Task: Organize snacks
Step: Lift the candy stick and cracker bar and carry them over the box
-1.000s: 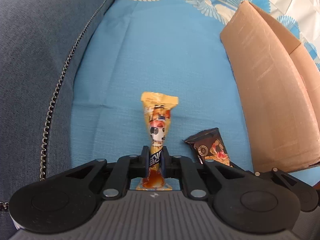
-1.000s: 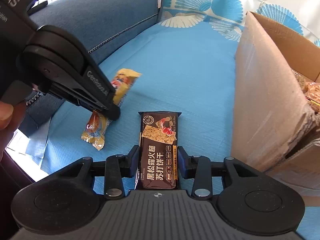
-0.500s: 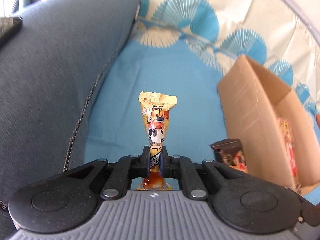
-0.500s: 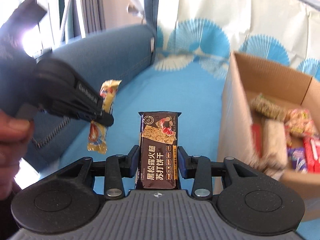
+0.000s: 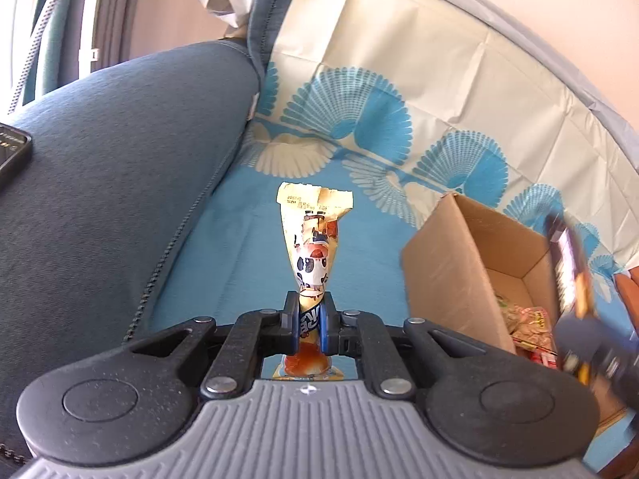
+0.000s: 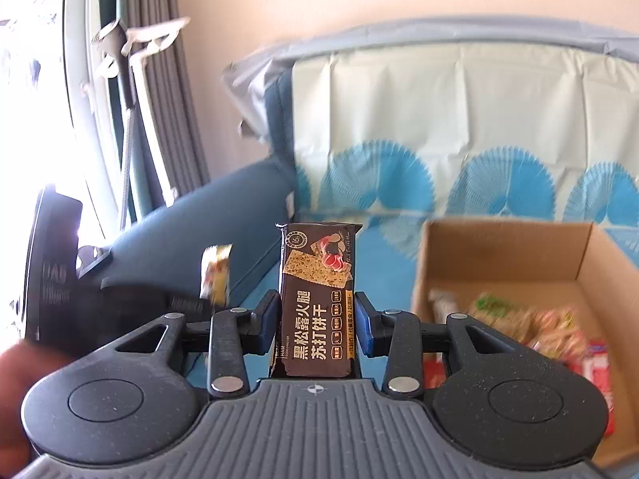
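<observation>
Both grippers have risen off the blue cloth (image 5: 247,263). Left gripper (image 5: 310,319) pinches the yellow snack packet (image 5: 313,239) at centre frame; right gripper (image 6: 315,325) clamps the dark cracker bar (image 6: 317,299), with the cardboard box (image 6: 503,255) at lower right.

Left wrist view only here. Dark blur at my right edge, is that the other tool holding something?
Observer: Yes. The right tool is shut on a dark brown cracker packet printed with a cracker picture and gold Chinese text.
Operator: What's in the open brown cardboard box? I only see a corner.
Observer: The right wrist view shows several wrapped snacks lying on its floor, green, yellowish and red, blurred.
Operator: Does the left tool show from there?
Observer: Yes, at the left, blurred, with the yellow cartoon snack pouch it grips sticking up beside the cracker packet.
</observation>
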### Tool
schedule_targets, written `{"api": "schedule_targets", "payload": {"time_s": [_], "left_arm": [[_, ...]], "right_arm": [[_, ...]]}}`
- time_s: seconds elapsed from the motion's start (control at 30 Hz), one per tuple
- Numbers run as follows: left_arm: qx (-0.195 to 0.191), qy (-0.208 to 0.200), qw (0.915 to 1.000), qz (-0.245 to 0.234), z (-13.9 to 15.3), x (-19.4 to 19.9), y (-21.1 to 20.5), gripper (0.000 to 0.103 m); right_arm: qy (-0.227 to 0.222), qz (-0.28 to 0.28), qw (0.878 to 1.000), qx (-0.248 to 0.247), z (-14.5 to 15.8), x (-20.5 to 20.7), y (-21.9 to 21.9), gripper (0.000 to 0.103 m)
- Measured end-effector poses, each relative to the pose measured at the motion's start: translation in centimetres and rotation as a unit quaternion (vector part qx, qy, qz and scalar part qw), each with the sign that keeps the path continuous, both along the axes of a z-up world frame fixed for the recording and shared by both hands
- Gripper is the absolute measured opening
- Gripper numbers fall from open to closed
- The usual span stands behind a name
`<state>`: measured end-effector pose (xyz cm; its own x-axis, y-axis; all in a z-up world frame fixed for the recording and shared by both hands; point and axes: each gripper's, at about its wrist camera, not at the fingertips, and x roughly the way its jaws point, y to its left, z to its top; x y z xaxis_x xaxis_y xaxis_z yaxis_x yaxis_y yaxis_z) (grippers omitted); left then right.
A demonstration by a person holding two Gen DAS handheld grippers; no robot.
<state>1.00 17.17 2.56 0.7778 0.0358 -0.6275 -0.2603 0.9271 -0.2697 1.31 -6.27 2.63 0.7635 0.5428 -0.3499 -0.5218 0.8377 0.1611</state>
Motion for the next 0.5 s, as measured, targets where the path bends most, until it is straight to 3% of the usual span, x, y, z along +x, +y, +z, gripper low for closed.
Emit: {"api": "schedule_targets", "payload": {"time_s": [0.13, 0.23, 0.37, 0.5], "left_arm": [[0.002, -0.007, 0.9999, -0.014, 0.0, 0.8, -1.5, 0.01], [0.01, -0.011, 0.9996, -0.024, -0.1, 1.3, -2.8, 0.01], [0.018, -0.024, 0.999, -0.034, 0.2, 2.0, -4.2, 0.01], [0.02, -0.032, 0.9986, -0.038, 0.4, 2.6, -5.2, 0.01]], "right_arm": [[-0.029, -0.017, 0.999, -0.001, 2.1, 2.3, -2.8, 0.041], [-0.042, -0.045, 0.998, -0.007, 2.1, 4.0, -5.1, 0.041], [-0.008, -0.093, 0.996, 0.008, 0.2, 5.4, -7.7, 0.041], [-0.014, -0.113, 0.993, 0.007, -0.3, 5.7, -8.7, 0.041]]}}
